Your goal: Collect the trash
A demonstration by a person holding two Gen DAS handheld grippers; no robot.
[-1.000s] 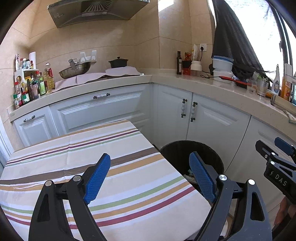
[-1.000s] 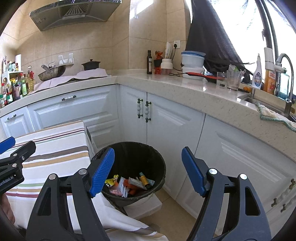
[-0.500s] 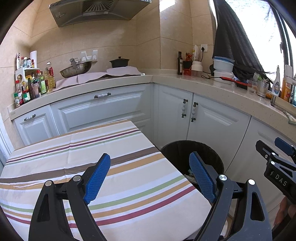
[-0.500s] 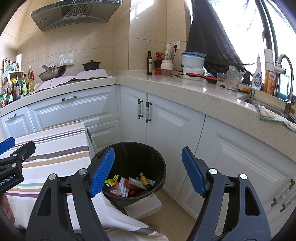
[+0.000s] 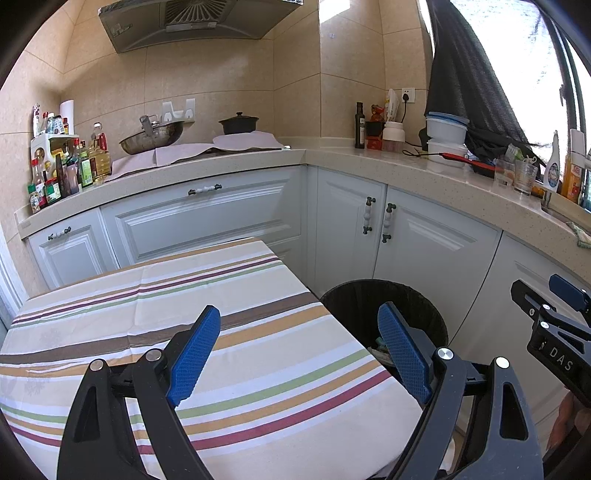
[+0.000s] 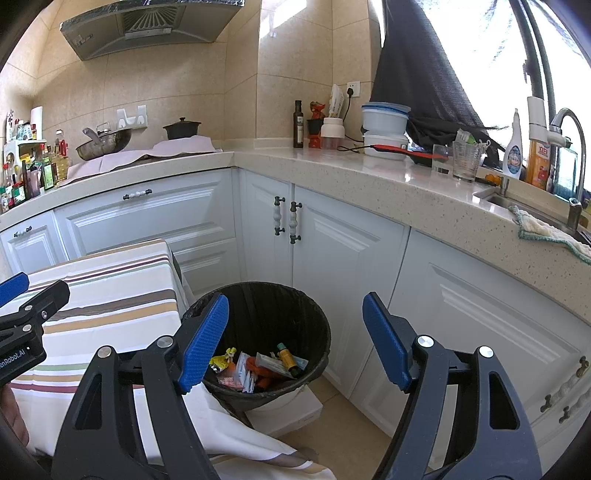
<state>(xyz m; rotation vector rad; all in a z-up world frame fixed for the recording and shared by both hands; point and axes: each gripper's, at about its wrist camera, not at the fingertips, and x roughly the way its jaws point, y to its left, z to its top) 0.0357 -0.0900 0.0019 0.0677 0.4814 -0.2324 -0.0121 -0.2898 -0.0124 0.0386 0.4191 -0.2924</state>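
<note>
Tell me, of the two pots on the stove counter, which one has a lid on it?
The small black pot, nearer the corner of the counter. It is closed by a lid with a knob. The other one, the metal wok, is open, with a utensil handle sticking out.

Striped tablecloth (image 5: 258,332), wok (image 6: 105,142) and black lidded pot (image 6: 182,129) on counter, white cabinets (image 6: 343,258), dark oil bottle (image 6: 298,124), faucet (image 6: 569,125), range hood (image 5: 192,22)

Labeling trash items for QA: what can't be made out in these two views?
- Left wrist view: bin contents, hidden by the left gripper finger and tablecloth.
- Right wrist view: wrappers overlap; print too small.
- Both: table's near edge, cut off by the frame and the grippers.
</note>
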